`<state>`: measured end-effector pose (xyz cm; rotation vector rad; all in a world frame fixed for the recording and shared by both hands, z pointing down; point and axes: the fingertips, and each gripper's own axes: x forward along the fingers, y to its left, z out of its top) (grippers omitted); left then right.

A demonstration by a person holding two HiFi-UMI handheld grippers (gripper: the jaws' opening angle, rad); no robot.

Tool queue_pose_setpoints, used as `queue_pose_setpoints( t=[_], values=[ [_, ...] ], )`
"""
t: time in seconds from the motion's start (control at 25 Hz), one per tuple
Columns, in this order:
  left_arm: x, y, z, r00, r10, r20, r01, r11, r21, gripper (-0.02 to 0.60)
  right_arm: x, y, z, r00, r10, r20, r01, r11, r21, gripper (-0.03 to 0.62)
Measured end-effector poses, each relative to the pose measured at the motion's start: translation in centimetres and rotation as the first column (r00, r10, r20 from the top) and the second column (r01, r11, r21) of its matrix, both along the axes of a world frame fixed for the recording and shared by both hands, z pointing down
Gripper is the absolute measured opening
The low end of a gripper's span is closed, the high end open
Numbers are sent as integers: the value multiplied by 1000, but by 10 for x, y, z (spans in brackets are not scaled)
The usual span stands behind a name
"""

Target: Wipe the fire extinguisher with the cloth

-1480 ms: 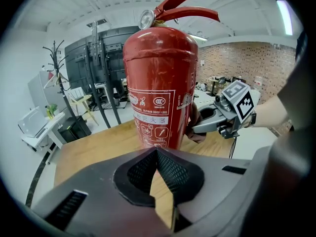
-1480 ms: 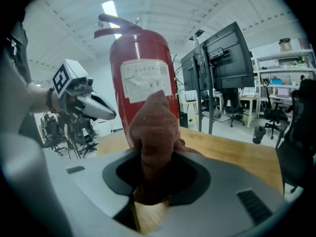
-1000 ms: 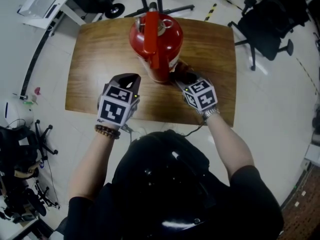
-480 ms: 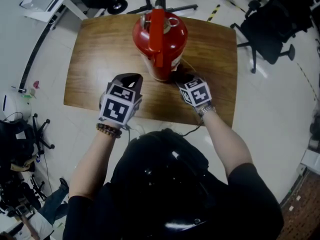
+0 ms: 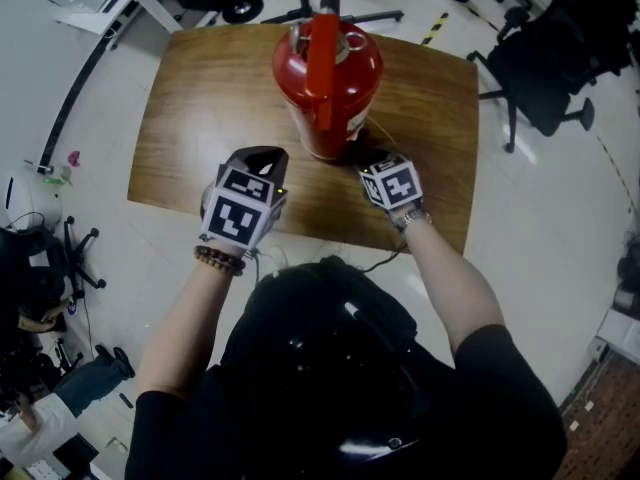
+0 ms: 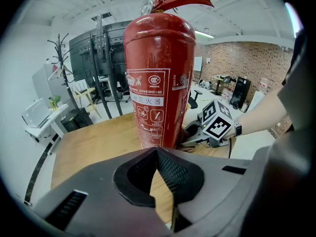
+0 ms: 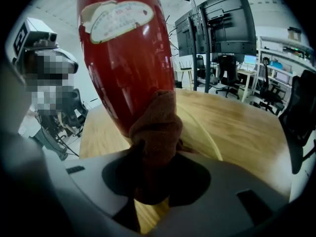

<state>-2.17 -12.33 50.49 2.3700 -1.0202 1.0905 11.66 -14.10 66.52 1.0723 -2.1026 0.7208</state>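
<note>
On the near-right side of the fire extinguisher [image 5: 327, 78], low by its base: wiping looks under way

Right claw [image 7: 158, 181] is clamped partway closed on a bunched brown cloth [image 7: 155, 132], and the cloth's tip touches the red body just above the table [image 5: 200, 118]. Left claw [image 6: 158, 154] is fully closed with nothing in it, hanging near-left of the cylinder and apart from it. Extinguisher stands upright toward the far middle of the table, lever on top. Next move, I'd guess: drag the cloth up or around the wall with steady pressure; the free claw may need to brace the body so it doesn't tip or slide. Label faces near-left and looks unwiped. Office chair [image 5: 540, 58] far right and stand legs [image 5: 320, 8] beyond the far edge, neither in the way
</note>
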Motion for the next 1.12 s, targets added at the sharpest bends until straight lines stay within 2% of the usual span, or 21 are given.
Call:
queue_pose_setpoints(
  t=[0.4,0.72,0.84,1.12],
  values=[
    [-1,5,-2,1000,-9,-11,9,1000,2,0,5,9,2,1000,10,-29,-10,1000,-23,137],
    [-8,5,-10,999,26,-36,-25,1000,19,0,29,24,-25,994,105,-43,-105,994,-3,135],
    [-10,6,-17,997,57,-51,-55,998,30,0,43,28,-44,986,158,-54,-157,987,24,135],
    [-24,8,-30,988,138,-75,-134,989,58,0,53,18,-132,961,277,-9,-271,947,173,135]
  ],
)
